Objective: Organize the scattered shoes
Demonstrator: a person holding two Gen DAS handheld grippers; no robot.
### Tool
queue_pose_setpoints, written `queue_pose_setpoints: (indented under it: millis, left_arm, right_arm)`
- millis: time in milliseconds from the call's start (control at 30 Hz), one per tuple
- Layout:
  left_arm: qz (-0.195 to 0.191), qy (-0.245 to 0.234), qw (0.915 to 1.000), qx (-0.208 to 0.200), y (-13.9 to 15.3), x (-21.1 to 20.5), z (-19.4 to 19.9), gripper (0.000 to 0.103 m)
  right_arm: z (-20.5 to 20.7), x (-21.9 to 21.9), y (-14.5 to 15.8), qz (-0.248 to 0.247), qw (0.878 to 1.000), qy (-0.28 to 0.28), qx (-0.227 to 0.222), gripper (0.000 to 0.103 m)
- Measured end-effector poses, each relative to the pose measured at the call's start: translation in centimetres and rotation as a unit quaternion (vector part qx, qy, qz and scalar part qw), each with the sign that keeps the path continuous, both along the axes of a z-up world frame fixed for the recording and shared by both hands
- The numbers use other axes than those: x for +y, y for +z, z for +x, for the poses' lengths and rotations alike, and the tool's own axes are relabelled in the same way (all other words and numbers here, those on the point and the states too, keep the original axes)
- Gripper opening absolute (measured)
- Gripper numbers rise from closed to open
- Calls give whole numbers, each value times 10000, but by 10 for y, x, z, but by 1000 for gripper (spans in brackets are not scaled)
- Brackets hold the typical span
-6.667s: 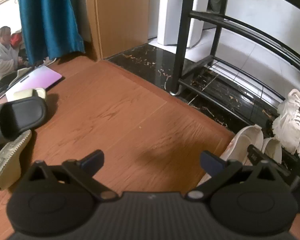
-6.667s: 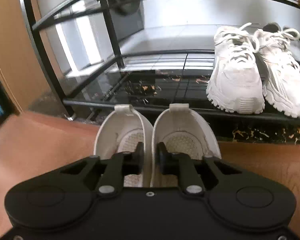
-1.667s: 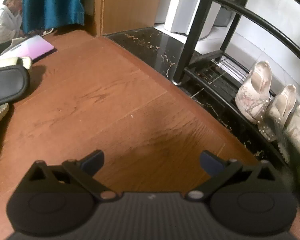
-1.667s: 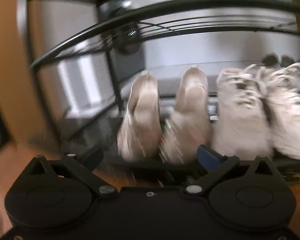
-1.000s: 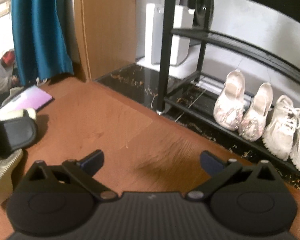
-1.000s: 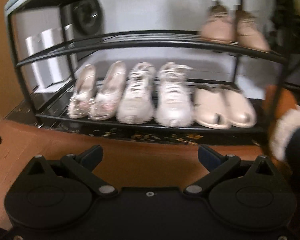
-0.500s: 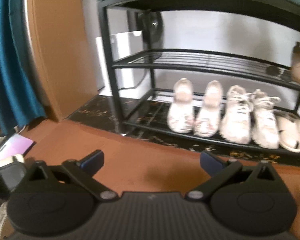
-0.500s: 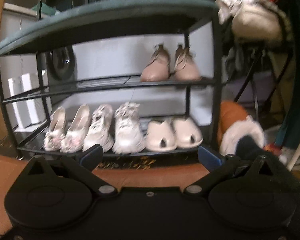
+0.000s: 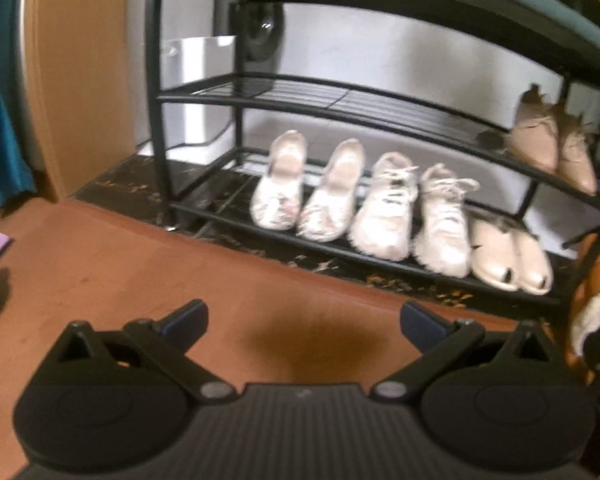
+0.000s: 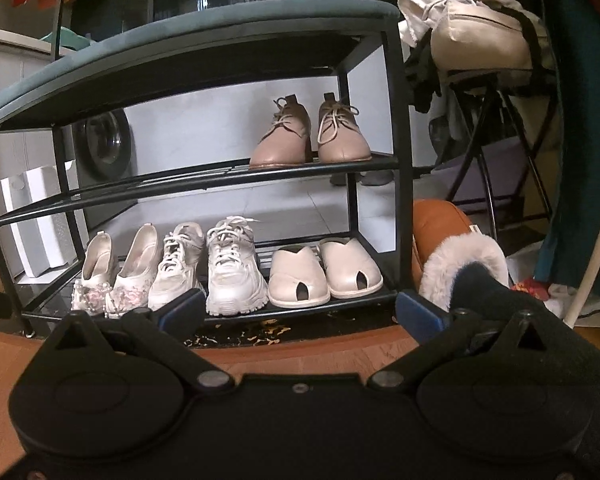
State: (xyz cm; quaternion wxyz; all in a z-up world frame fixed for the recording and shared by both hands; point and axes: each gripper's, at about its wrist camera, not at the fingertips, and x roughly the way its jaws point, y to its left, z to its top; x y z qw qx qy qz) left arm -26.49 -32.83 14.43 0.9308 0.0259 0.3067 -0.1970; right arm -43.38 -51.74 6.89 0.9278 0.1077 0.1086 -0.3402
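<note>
Black metal shoe rack (image 10: 400,168): bottom shelf holds 3 pale pairs, toes outward. Fur-trimmed tan boot (image 10: 456,256) lies on floor just R of rack, nearer right gripper (image 10: 298,312). Left gripper (image 9: 304,322) too: jaws spread, empty.

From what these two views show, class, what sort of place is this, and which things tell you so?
Most likely the entryway of a home. A black shoe rack holds rows of shoes such as white sneakers, and a laundry-draped stand sits beside it on a wooden floor.
</note>
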Motion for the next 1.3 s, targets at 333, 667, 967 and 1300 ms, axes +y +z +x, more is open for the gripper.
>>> queue_pose_setpoints:
  millis: [333,667,967,1300]
  left_arm:
    - [327,-120,9986,-390,-4,-11,-16,102]
    - [75,102,9999,-114,-5,0,-2,102]
    - [-297,597,9976,182,-4,24,17,102]
    - [-474,1227,9883,-775,42,99,10,102]
  right_arm:
    - [4,6,-1,-71,10000,15,69,103]
    - [16,11,-9,-70,9993,-13,354,103]
    - [19,13,-13,-80,9989,81,459,103]
    - [14,15,2,207,9991,363,-4,103]
